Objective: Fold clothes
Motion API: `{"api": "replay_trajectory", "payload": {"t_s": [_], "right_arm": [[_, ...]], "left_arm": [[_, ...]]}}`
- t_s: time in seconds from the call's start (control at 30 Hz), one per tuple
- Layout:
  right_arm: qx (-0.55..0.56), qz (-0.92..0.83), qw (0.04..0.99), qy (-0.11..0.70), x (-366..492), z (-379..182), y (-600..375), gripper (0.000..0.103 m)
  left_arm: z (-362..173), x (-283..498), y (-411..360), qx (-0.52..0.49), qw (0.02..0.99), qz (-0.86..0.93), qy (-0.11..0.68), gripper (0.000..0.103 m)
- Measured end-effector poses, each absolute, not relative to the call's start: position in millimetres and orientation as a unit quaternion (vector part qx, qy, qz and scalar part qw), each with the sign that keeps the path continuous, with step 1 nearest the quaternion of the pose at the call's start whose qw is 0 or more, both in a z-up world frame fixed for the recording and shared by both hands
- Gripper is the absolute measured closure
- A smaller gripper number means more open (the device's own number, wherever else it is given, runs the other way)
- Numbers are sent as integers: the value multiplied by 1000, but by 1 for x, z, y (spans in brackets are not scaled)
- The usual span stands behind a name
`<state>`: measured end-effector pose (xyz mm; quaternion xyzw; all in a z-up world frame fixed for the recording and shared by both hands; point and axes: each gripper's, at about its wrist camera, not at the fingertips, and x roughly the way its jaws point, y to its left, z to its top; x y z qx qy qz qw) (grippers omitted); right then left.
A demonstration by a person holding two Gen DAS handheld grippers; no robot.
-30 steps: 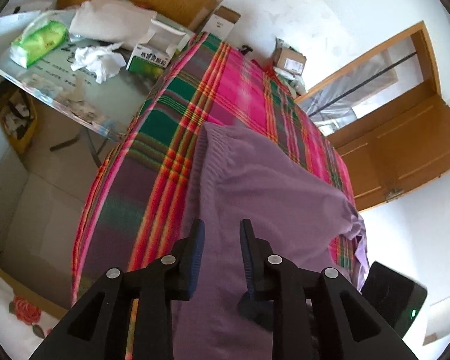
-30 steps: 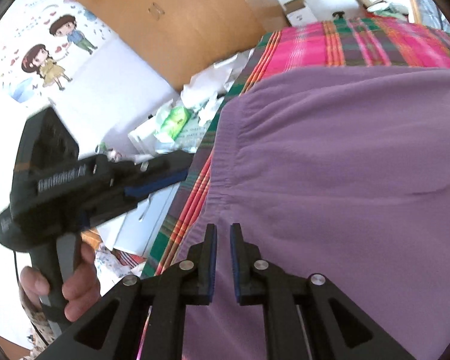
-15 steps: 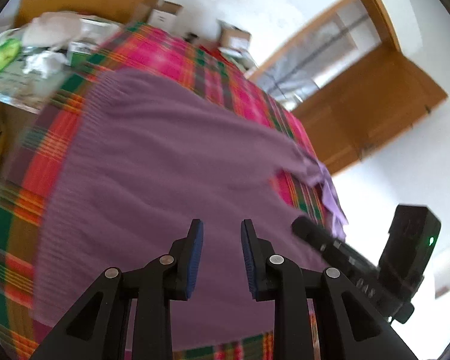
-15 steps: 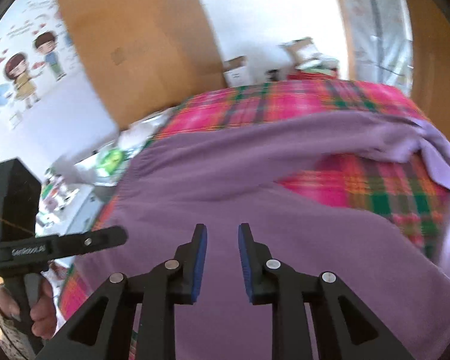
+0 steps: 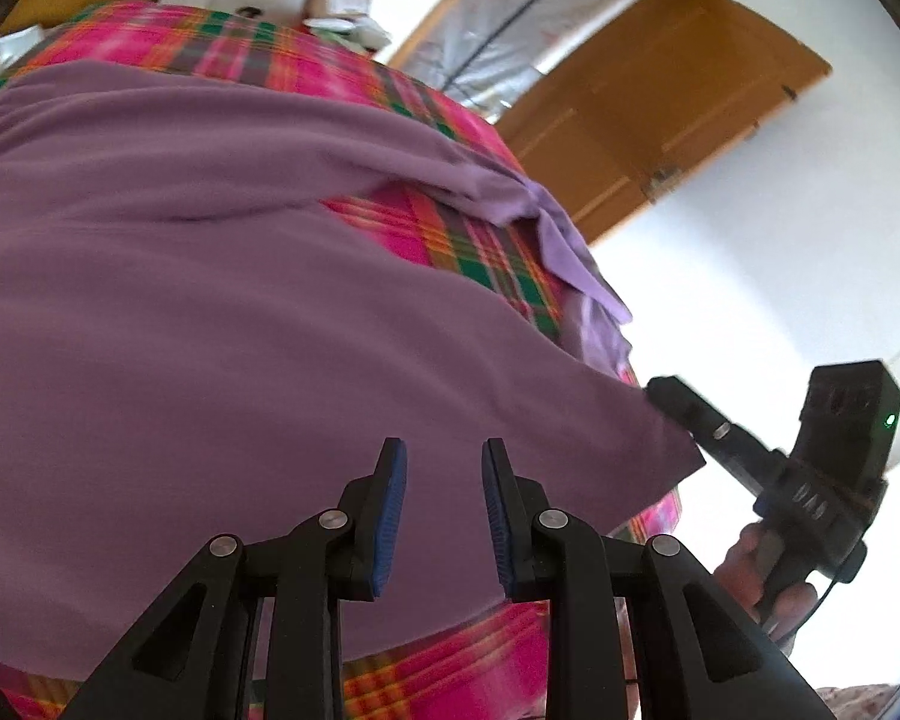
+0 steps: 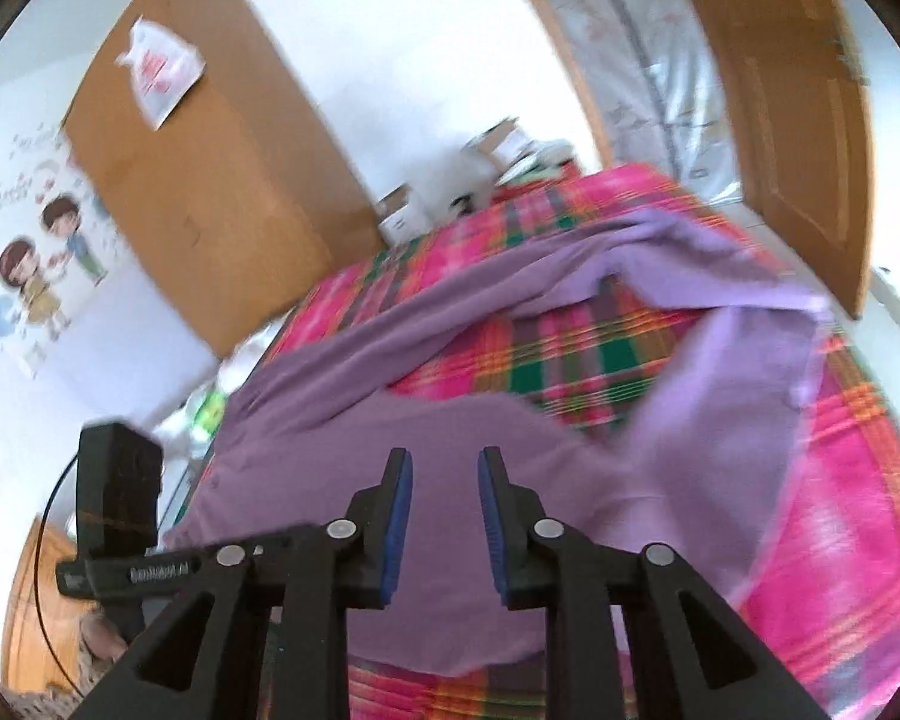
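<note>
Trousers point(image 5: 222, 312), purple, lie spread on the plaid bed point(image 5: 480, 252), legs apart. Both hand-held grippers, left point(image 5: 444, 510) and right point(image 6: 444, 516), hover narrowly parted and empty; the right's jaws have just been opening. Next: grasp a leg end to fold.

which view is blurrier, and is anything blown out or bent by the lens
Right wrist view: blurrier, with the wardrobe, door and purple garment edges smeared. Left wrist view: the garment is fairly crisp and the white wall is blown out. Both views: fisheye bends the bed edges, with dark corners.
</note>
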<state>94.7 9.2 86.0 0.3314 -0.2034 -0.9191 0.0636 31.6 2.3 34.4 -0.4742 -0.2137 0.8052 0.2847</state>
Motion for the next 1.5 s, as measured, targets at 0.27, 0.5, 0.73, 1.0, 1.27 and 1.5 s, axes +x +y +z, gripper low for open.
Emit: {"api": "replay_trajectory", "payload": {"t_s": [0.27,0.5,0.73,1.0,1.27,1.5], "right_arm": [[326,-919,-79,-205,104,59,94,72],[355,-900,-114,-224,73,25,156,72],[377,-889,-83,-247,33,11,181,69],[381,-885,-67,-259,11,5,191,80],[336,-902,-83,-260,32,18,198,101],[292,-915,-102,-260,68,40,202,101]], "left_arm": [[27,42,66,-477,318,806,-146,76],[25,55,97,-476,334,805,-119,76],[37,70,116,-459,322,825,-67,76],[37,70,133,-460,316,829,-34,76],[25,62,137,-476,307,823,-37,76],[12,59,141,-491,304,815,-42,76]]}}
